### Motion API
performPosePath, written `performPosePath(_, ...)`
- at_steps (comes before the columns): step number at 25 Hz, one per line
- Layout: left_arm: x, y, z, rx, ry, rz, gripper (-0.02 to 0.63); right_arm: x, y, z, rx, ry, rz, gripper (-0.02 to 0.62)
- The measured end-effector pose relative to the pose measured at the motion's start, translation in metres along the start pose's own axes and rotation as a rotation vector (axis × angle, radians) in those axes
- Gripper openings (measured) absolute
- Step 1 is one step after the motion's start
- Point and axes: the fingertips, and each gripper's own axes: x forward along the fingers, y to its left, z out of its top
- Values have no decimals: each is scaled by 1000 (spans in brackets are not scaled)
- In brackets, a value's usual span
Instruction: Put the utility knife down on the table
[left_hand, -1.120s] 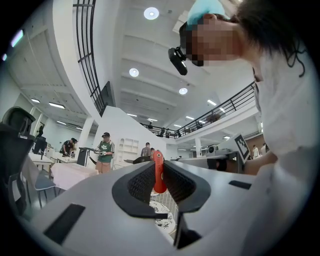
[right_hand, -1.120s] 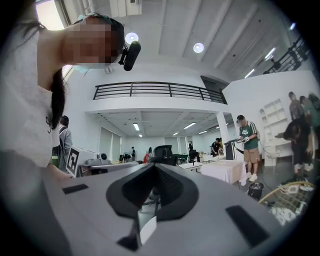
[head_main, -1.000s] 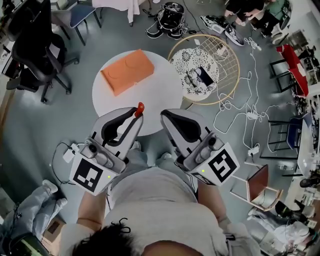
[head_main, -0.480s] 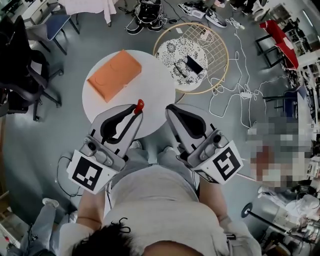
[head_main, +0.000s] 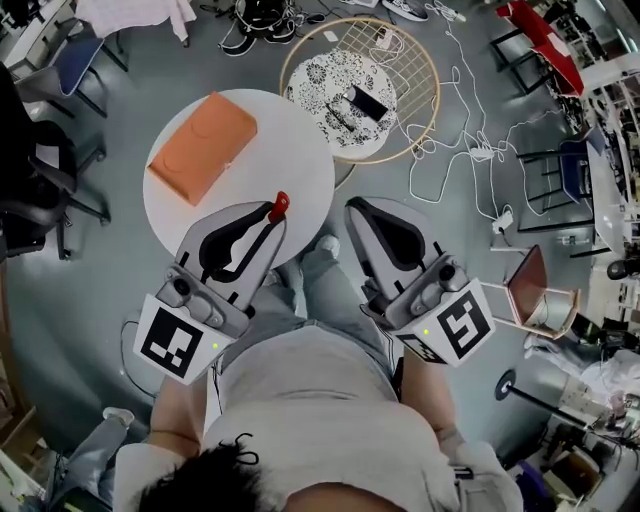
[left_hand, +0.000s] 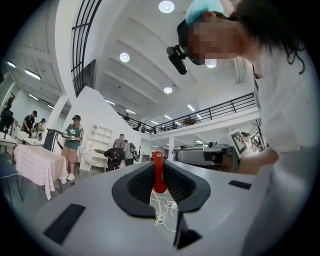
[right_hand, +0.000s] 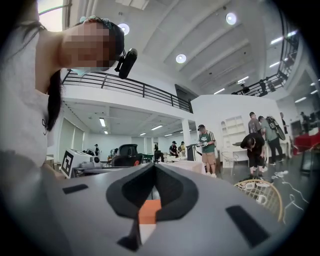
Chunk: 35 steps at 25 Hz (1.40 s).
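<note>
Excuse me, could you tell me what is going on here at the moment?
A person holds two hand-held grippers. The left hand-held gripper is shut on a red knife, held up near the edge of a round table that bears an orange box; the knife is not yet set down. The right hand-held gripper is shut and empty.

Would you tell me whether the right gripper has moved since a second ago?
Yes. The right gripper has shifted right, off the white table: its tips overlapped the table's rim before and now lie over the floor.
</note>
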Motion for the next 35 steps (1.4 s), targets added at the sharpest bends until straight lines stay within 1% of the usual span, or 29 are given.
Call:
performPosePath(3, 11, 0, -5, -3, 12, -15, 57, -4, -14, -4, 17, 4, -27, 9)
performPosePath(6, 19, 1, -10, -8, 23, -18, 57, -4, -25, -8, 29, 2, -35, 9)
performPosePath(10, 32, 4, -18, -11, 47, -16, 57, 1, -40, -9, 37, -2, -25, 9)
performPosePath(14, 48, 11, -25, -34, 66, -7, 55, 8, -57, -13, 44, 6, -10, 9)
performPosePath(18, 62, 17, -32, -24, 91, 4, 55, 16, -69, -14, 44, 13, 8, 9)
performPosePath(27, 103, 48, -65, -37, 187, 88, 57, 46, -115, -29, 67, 38, 72, 8)
performPosePath(31, 112, 64, -88, -53, 240, 138, 55, 61, -132, -40, 93, 48, 99, 8)
performPosePath(35, 117, 73, -117, -75, 308, 160, 55, 70, -142, -53, 110, 64, 107, 8)
